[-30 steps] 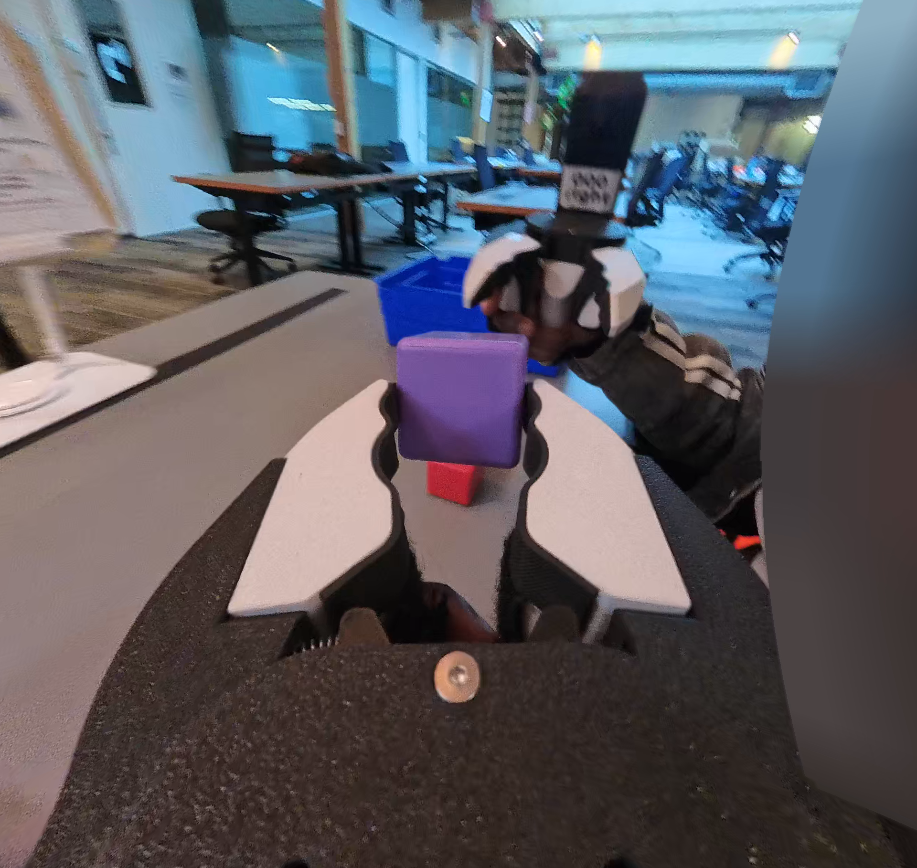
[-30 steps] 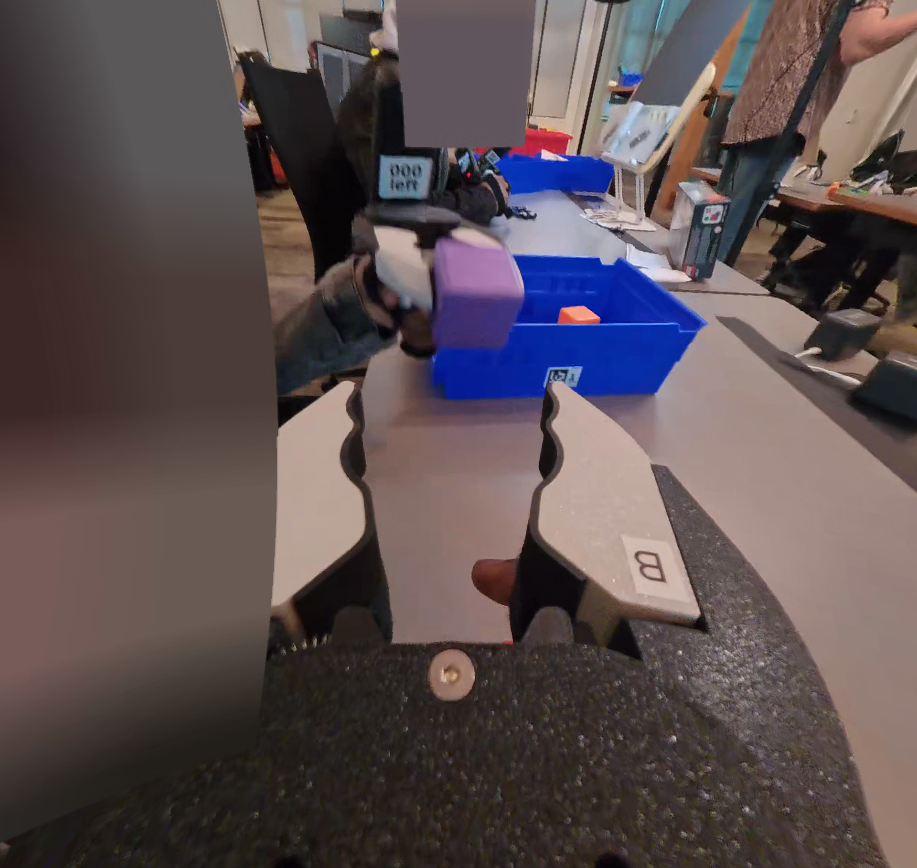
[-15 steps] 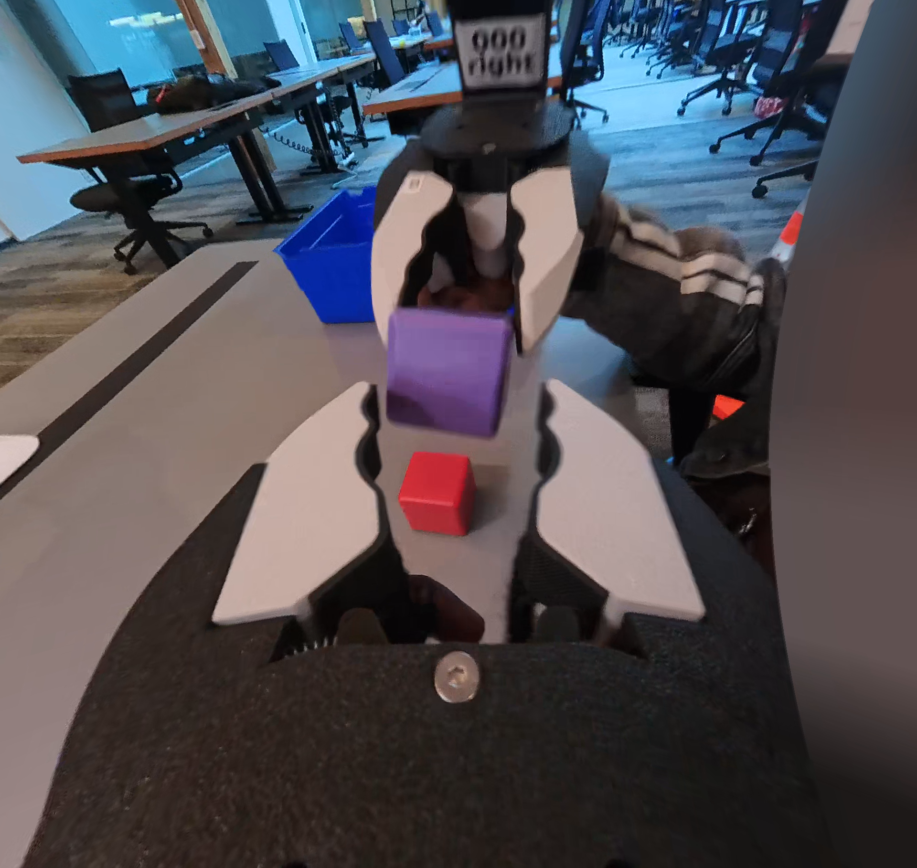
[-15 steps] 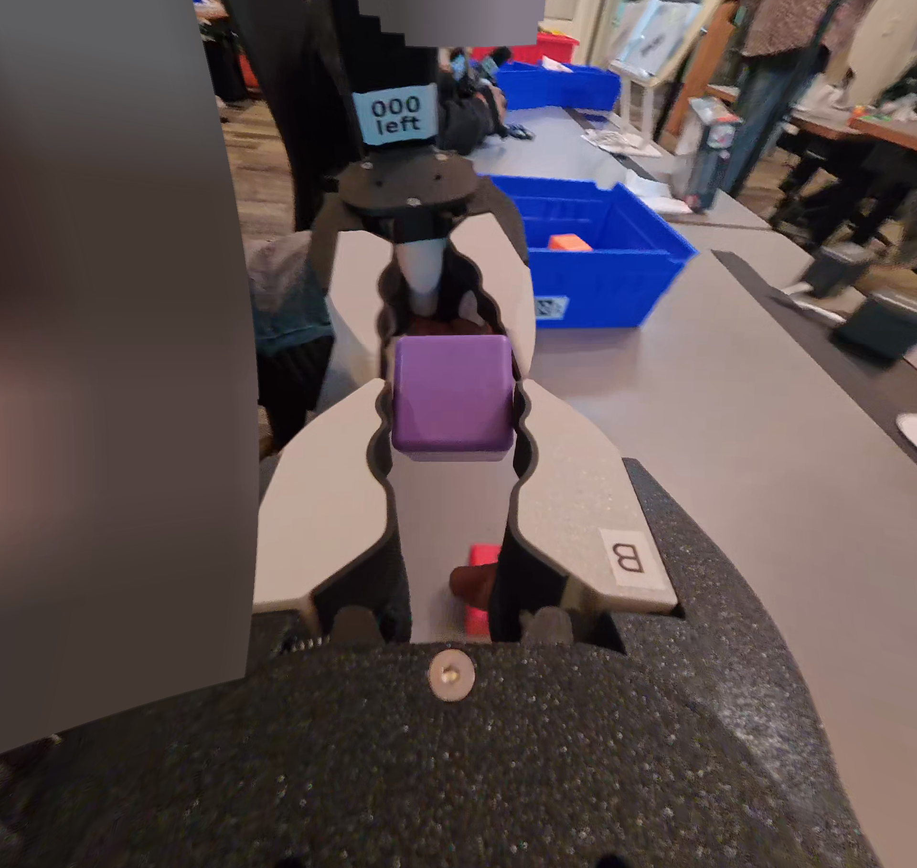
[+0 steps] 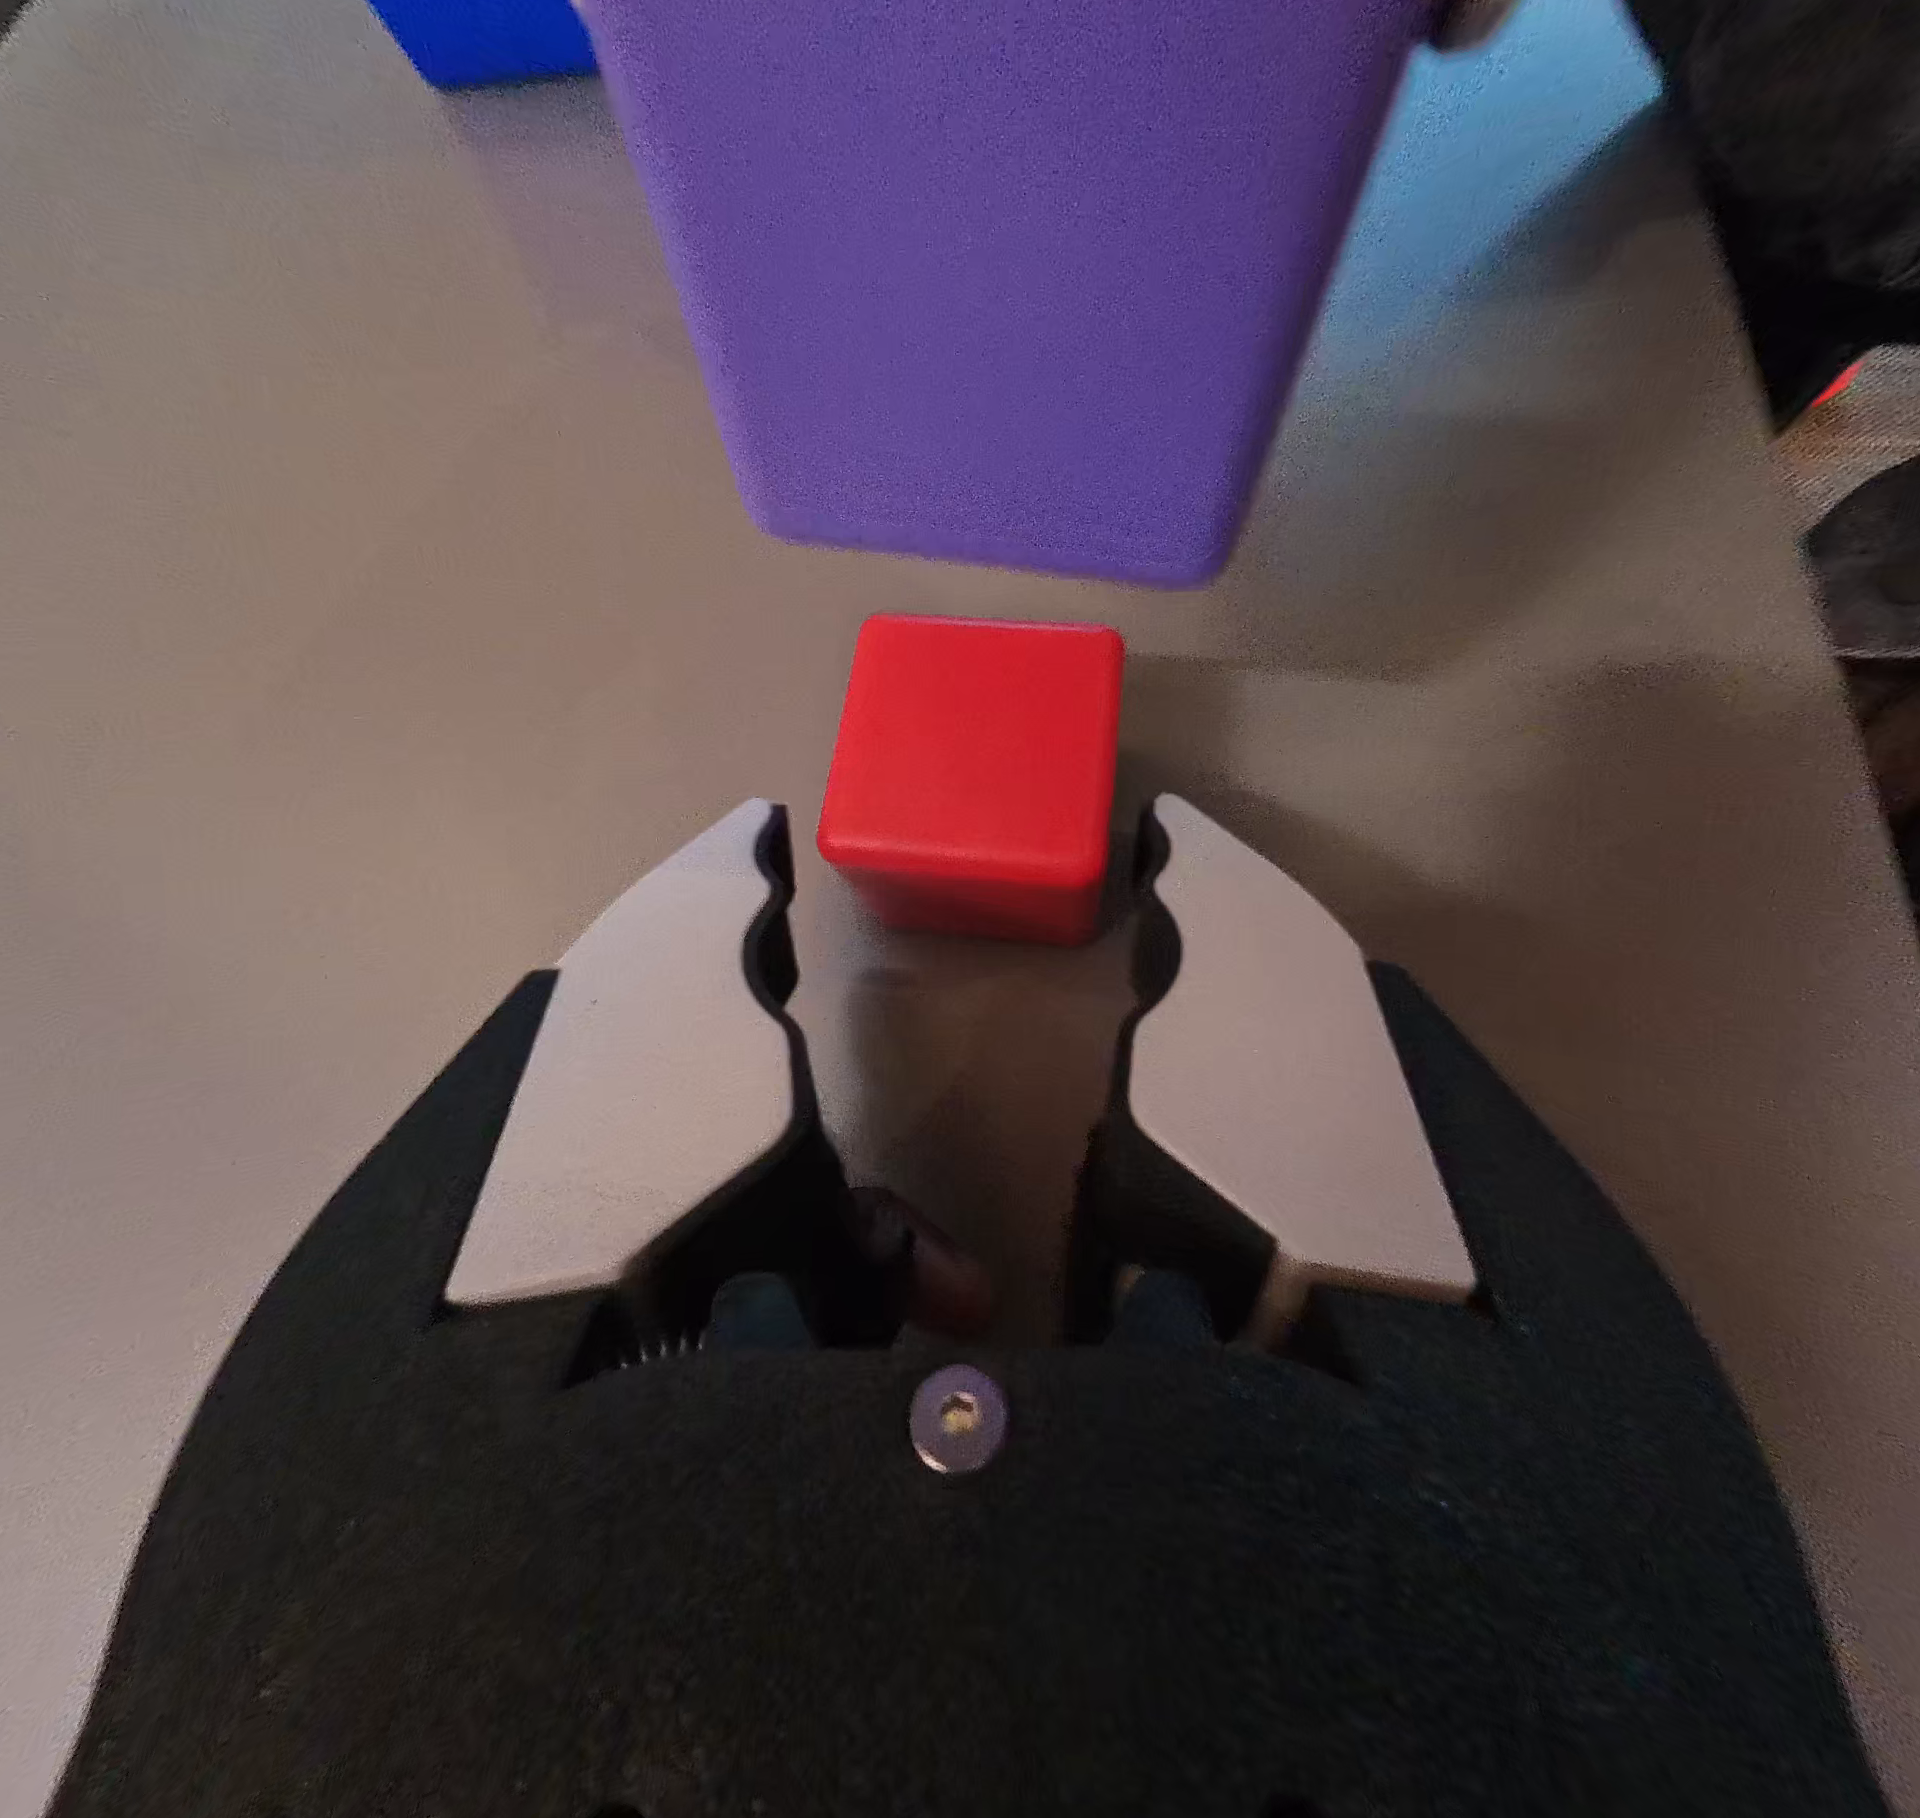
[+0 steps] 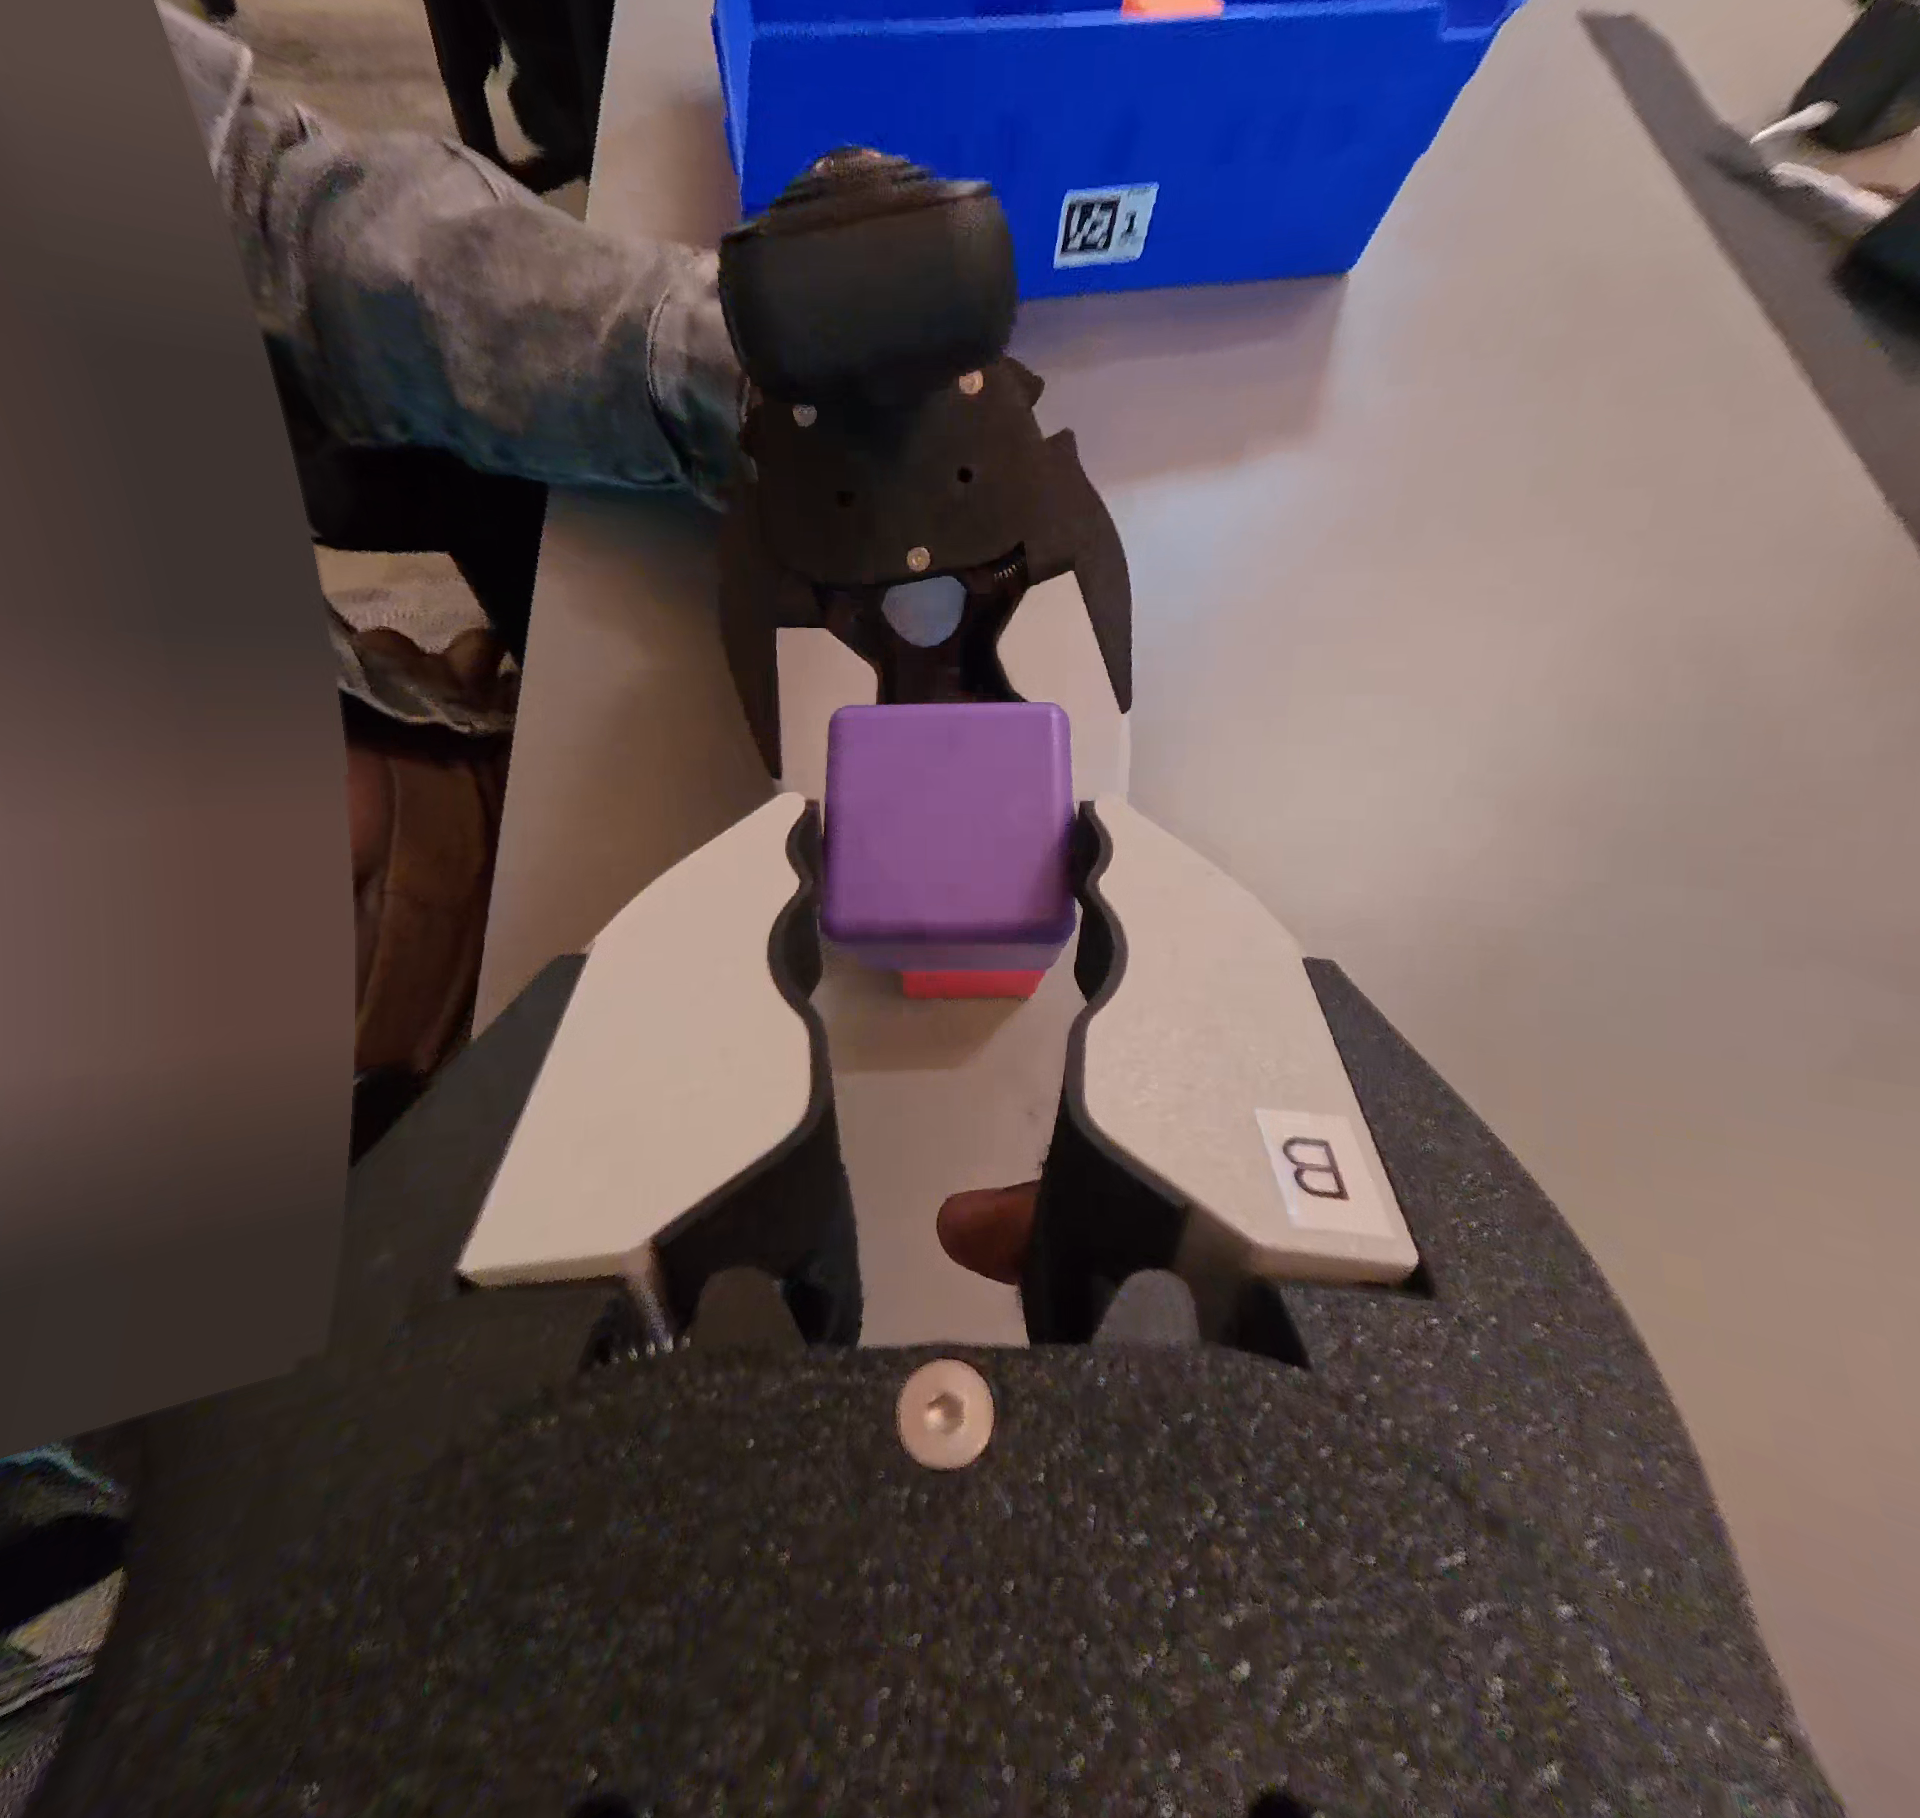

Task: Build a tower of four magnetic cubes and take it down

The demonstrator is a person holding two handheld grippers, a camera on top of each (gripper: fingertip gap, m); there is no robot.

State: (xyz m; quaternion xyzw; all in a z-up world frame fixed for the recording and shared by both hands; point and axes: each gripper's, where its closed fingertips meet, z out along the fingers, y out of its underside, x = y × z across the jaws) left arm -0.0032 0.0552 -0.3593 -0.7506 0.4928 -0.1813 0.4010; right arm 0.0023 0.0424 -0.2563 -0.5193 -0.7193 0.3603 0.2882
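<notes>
The right gripper (image 6: 943,859) clamps its fingers on the purple cube (image 6: 945,823), directly above the red cube (image 5: 971,776). The left gripper (image 5: 964,833) holds nothing; its fingers stand open either side of the red cube on the worktop (image 5: 312,625).

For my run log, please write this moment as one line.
stage: stacking | right gripper: holds purple cube above red cube | left gripper: open around red cube | red cube: on table

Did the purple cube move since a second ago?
Yes. The purple cube went from the left gripper into the right gripper and came down toward the table, now just above the red cube.
</notes>
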